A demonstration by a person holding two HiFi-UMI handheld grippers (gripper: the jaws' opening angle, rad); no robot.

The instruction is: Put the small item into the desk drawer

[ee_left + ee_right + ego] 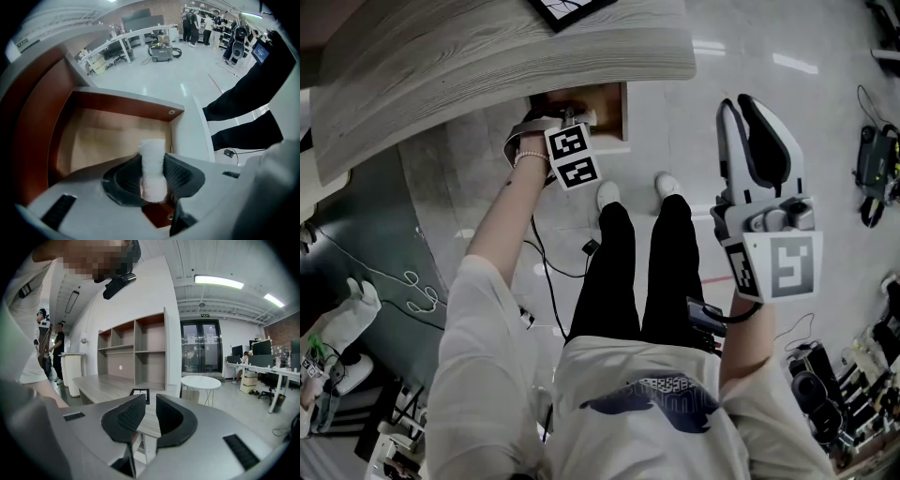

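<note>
Between the jaws of my left gripper I pinch a small white fuzzy cylinder, with the open light-wood desk drawer beneath the tips; my right gripper stands spread, empty.

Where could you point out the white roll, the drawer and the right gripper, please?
white roll [153,166]: left gripper view, its middle.
drawer [110,138]: left gripper view, bare floor.
right gripper [150,401]: right gripper view, midway between fingertips.
</note>
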